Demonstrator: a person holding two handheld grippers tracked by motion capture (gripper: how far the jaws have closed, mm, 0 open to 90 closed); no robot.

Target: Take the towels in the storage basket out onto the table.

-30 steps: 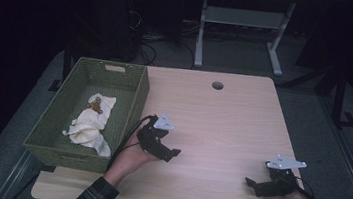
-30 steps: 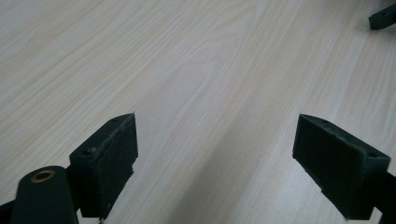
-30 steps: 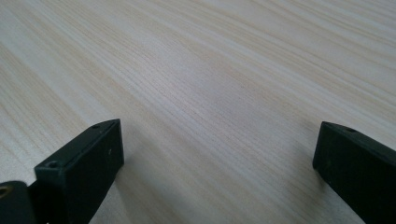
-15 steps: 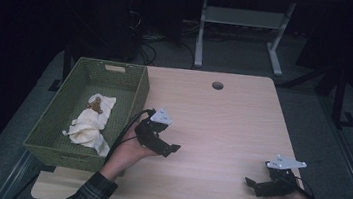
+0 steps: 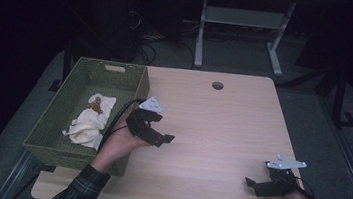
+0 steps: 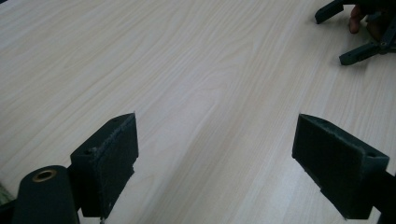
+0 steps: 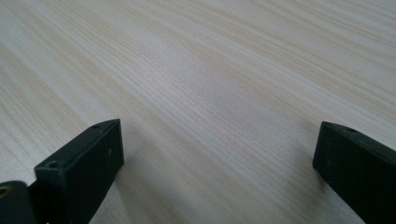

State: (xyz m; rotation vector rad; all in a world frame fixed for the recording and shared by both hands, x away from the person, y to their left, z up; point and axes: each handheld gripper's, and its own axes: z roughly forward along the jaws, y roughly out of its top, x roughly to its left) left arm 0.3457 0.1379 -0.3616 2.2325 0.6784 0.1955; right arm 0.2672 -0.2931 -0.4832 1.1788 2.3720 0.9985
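cloth [image 5: 90, 120] in basket [image 5: 57, 116] | basket on table [image 5: 221, 130] left edge

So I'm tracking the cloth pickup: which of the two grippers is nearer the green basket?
The left gripper, beside the green basket holding the cloth. The right gripper sits at the table's near right corner.

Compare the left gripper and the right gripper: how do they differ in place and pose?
The left gripper is beside the green basket, raised off the table; the right gripper sits low by the near right corner. The left gripper points right, the right gripper points left. Both are open with nothing between the jaws.
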